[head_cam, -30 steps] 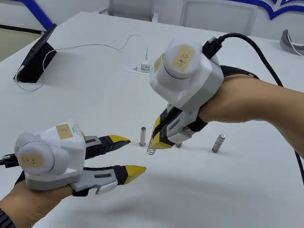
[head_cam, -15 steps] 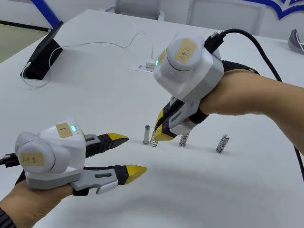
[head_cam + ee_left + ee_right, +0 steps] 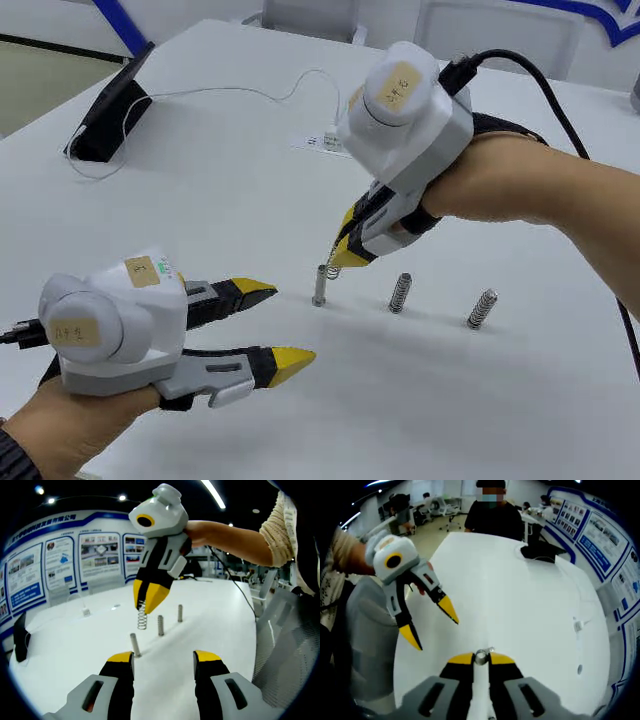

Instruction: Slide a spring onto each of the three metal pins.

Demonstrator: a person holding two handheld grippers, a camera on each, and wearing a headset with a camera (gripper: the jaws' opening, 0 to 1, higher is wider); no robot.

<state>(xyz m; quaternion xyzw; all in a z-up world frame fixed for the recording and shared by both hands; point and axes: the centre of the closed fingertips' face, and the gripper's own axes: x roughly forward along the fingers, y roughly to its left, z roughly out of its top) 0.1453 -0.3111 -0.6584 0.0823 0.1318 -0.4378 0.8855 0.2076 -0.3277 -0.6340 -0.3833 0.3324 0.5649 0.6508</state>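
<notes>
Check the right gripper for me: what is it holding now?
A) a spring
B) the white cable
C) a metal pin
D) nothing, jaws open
A: the right gripper is shut on a spring, which hangs from its yellow tips close to the bare pin.

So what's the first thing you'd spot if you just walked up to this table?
The right gripper, white with yellow tips, in the middle of the head view. It pinches a small silver coil spring by its top, close beside a bare upright metal pin on the white table, not yet on it. Next, the matching left gripper at the lower left, jaws wide open and holding nothing.
</notes>
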